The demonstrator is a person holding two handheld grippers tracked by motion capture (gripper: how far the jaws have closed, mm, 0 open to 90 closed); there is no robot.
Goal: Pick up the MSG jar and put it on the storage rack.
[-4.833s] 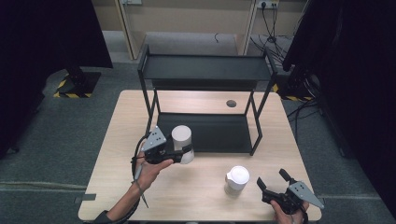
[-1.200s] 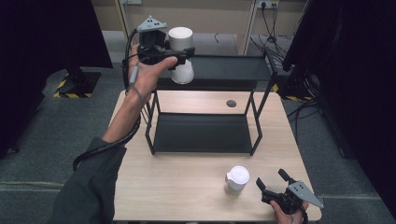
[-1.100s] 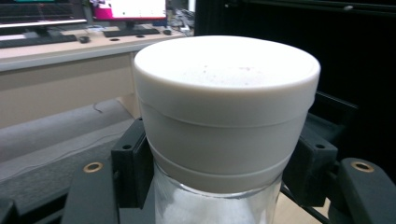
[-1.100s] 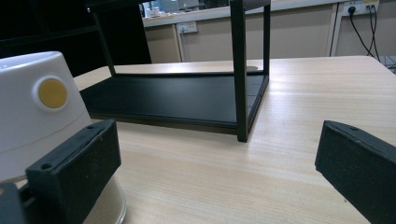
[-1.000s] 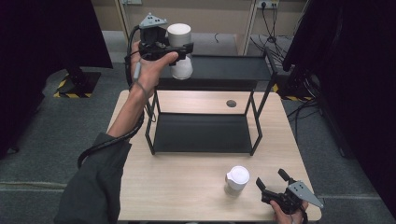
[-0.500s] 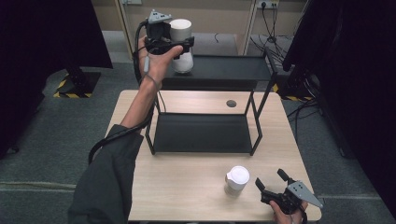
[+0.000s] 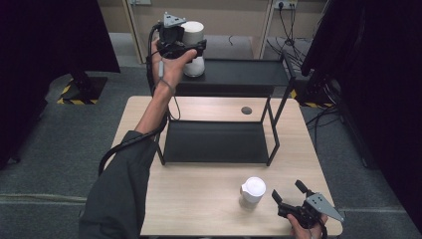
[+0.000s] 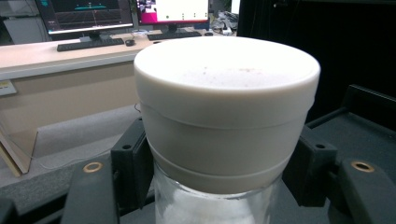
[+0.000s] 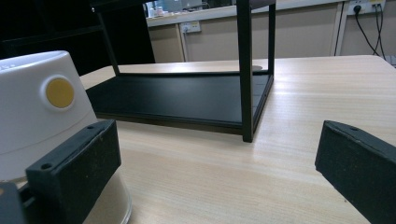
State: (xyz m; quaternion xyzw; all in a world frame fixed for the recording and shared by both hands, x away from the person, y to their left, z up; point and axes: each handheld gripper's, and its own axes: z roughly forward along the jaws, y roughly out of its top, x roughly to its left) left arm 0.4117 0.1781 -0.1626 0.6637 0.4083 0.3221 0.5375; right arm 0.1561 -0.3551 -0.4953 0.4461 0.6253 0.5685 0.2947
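Note:
A glass jar with a white lid (image 7: 193, 46) is at the left end of the black rack's top shelf (image 7: 239, 73). My left gripper (image 7: 191, 51) is shut on it. In the left gripper view both black jaws press the jar (image 8: 226, 116) just under the lid, my left gripper (image 8: 219, 175) level with its neck. Whether its base rests on the shelf I cannot tell. A second white-lidded jar (image 7: 253, 190) stands on the table at the front. My right gripper (image 7: 289, 195) lies open just right of it. In the right gripper view this jar (image 9: 39, 107), with a yellow dot, stands behind the left jaw of my right gripper (image 9: 215, 163).
The rack's lower shelf (image 7: 214, 142) is bare and sits mid-table on the wooden tabletop (image 7: 199, 199). A dark round mark (image 7: 246, 110) lies on the table behind the rack. A rack post (image 9: 246, 70) stands ahead of the right gripper. Cables trail on the floor at the back right.
The left hand carried the jar from the table up to the top shelf, and in the last second moved it farther back over the shelf. The right gripper has not moved.

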